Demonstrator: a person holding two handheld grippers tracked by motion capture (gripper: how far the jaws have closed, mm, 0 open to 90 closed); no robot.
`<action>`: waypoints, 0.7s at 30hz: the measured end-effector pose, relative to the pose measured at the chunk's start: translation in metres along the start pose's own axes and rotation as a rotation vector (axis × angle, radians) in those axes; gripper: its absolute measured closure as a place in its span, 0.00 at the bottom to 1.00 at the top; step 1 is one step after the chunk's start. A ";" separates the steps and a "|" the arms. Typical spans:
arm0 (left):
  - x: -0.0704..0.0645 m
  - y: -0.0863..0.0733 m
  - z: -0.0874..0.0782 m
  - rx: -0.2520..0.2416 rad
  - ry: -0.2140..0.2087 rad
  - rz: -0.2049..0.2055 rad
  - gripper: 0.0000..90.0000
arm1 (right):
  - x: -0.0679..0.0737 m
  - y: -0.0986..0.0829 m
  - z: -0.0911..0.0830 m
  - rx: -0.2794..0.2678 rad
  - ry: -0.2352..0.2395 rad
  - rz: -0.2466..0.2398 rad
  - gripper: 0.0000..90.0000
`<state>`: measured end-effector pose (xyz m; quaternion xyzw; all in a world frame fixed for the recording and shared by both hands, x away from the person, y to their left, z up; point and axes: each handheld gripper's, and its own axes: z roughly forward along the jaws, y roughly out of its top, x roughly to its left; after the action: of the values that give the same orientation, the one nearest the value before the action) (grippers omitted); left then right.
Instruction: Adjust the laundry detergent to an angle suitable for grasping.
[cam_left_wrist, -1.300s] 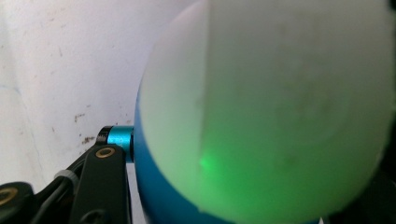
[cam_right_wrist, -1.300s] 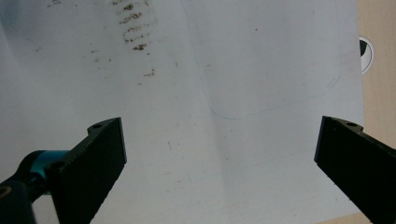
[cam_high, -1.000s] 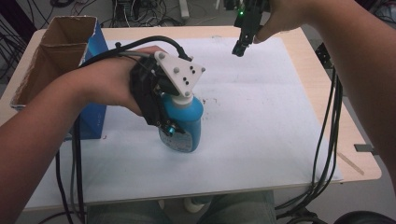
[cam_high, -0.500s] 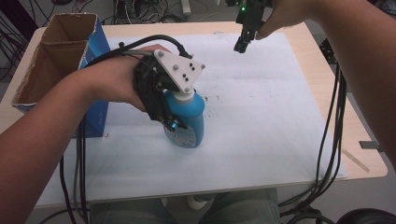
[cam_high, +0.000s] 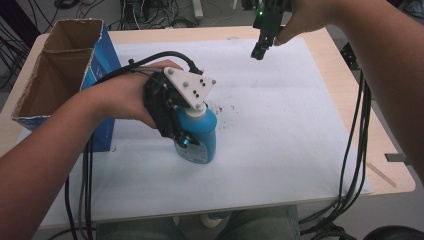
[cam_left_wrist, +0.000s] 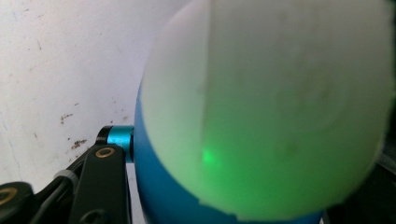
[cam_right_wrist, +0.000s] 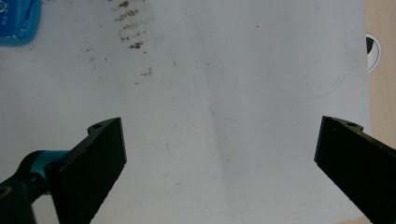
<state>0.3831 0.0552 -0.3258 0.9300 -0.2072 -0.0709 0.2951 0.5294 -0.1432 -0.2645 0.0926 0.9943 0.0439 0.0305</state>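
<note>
The left gripper (cam_high: 186, 131) clamps the blue bottle (cam_high: 202, 137) standing mid-table beside the cardboard box (cam_high: 65, 75), best kept upright with steady pressure, while the right gripper (cam_high: 260, 47), jaws apart, hovers clear.

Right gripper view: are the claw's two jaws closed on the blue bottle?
No: the right claw is wide open over bare white paper, nothing between its jaws.

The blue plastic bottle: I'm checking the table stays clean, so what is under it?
The blue plastic bottle, held by the left gripper, stands on the white paper sheet, near brown smudges. The paper directly beneath its base is covered, so unseen.
</note>
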 end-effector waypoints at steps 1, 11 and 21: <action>0.000 0.000 0.000 0.000 -0.001 0.001 0.48 | 0.000 0.000 0.000 0.003 -0.002 0.003 0.01; -0.001 0.001 0.000 0.016 0.001 -0.019 0.47 | -0.001 -0.002 0.001 0.005 0.005 0.009 0.01; -0.004 0.001 -0.006 0.014 0.013 -0.049 0.37 | -0.001 -0.001 0.001 0.009 0.004 0.016 0.01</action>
<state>0.3810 0.0595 -0.3205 0.9372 -0.1831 -0.0707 0.2883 0.5301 -0.1447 -0.2654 0.1006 0.9937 0.0399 0.0276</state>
